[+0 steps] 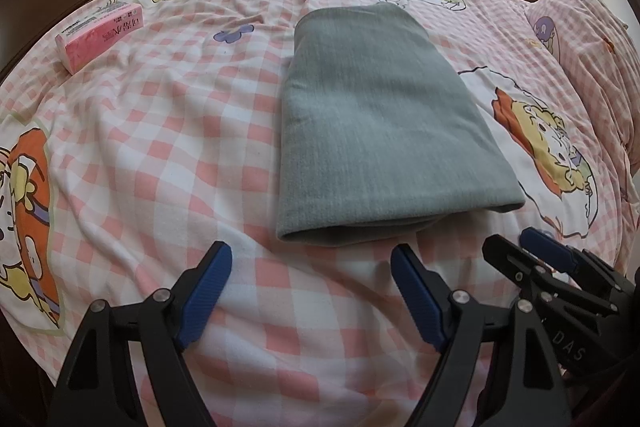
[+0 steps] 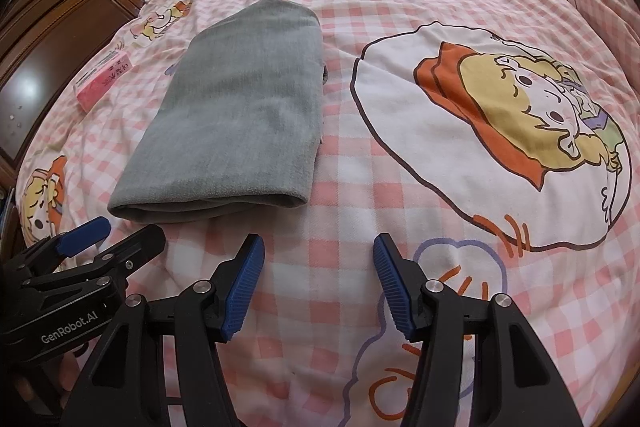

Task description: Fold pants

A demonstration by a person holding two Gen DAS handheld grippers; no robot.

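Tongs on both sides stand wide and hold nothing: the left tongs point(image 1: 312, 287) hover over bare checked sheet just short of the near fold of the pants point(image 1: 384, 131), and the right tongs point(image 2: 319, 281) hang beside them, a little off to the right of that same fold. Both sit low and close to the near edge of the bed point(image 1: 152, 155), side by side and clear of the cloth, which reads as a stand-off position: near enough to reach the bundle, far enough not to disturb it.

The grey pants lie flat on the bed as a tidy oblong, already doubled over in layers, with a rounded folded edge facing the tongs and stacked layers showing beneath it. Their long axis runs away from the cameras toward the far side of the bed, narrow end far, broad end near. A sliver of an under-layer peeks out along the right side in the right wrist view. By the look of it, the folding is done or nearly so.

A pink tissue pack point(image 1: 100, 35) rests well to the left, apart from the pants.
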